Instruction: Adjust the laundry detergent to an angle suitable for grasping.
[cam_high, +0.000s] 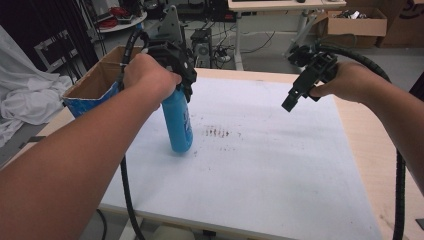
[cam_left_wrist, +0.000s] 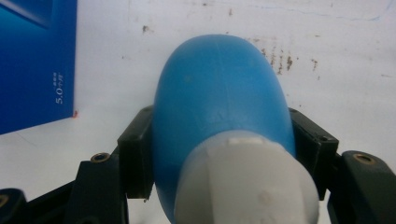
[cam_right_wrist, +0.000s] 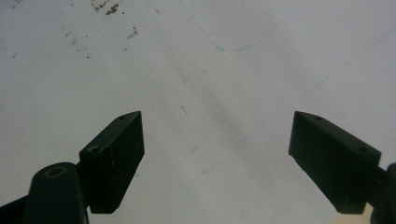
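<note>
Left gripper (cam_high: 184, 80) is clamped on the upper part of a blue bottle (cam_high: 178, 122), jaws pressing its sides just below the white cap (cam_left_wrist: 245, 182); the grip sits high, likely so the bottle hangs upright and its base can meet the table squarely. In the high view the bottle stands near the left side of the white mat (cam_high: 260, 165), base on or just above the surface; I cannot tell which. Right gripper (cam_high: 295, 97) hovers above the mat's right half, well apart from the bottle, jaws spread wide with nothing between them; it looks parked, ready to help or receive. An open cardboard box (cam_high: 92, 87) with blue sides stands just beside the bottle at the table's left edge, a plausible source or destination. Its near wall is the one thing close enough to catch the bottle on a sideways move. A patch of brown specks (cam_high: 216, 132) marks the mat right of the bottle; flat, no hindrance. The stretch between the grippers is open mat.
</note>
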